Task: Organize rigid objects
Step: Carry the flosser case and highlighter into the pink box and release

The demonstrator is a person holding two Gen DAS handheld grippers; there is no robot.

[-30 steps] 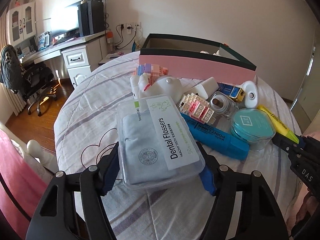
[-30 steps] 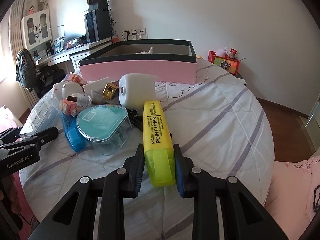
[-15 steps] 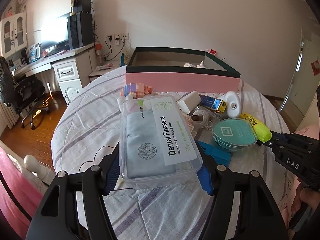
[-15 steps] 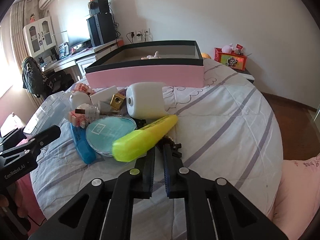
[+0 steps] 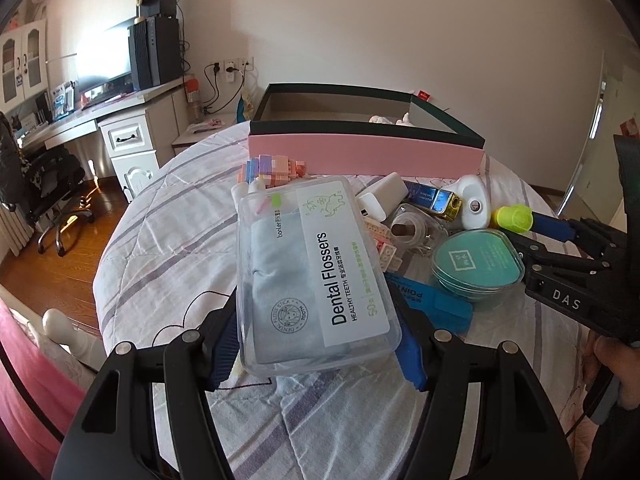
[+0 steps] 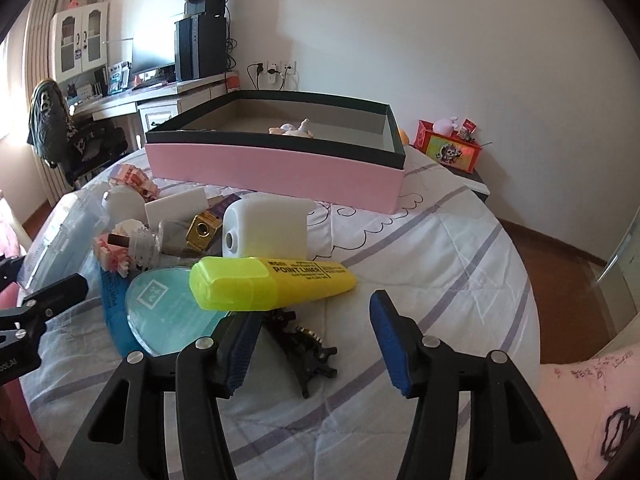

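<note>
Left gripper [image 5: 318,346] clamped on the clear dental flosser box [image 5: 312,268], held tilted above the striped bedspread [image 5: 168,216], near side of the clutter pile. Right gripper [image 6: 316,340] jaws just opened, now apart with nothing between the pads; yellow highlighter [image 6: 272,282] lies crosswise just past them, resting on the teal round case [image 6: 168,308]. Pink box [image 6: 276,168] sits open behind the pile.

Clear glossy plastic floss case [image 5: 316,276]; quilted cloth bedspread [image 6: 420,272] (matt); glossy highlighter [image 6: 272,282].
</note>
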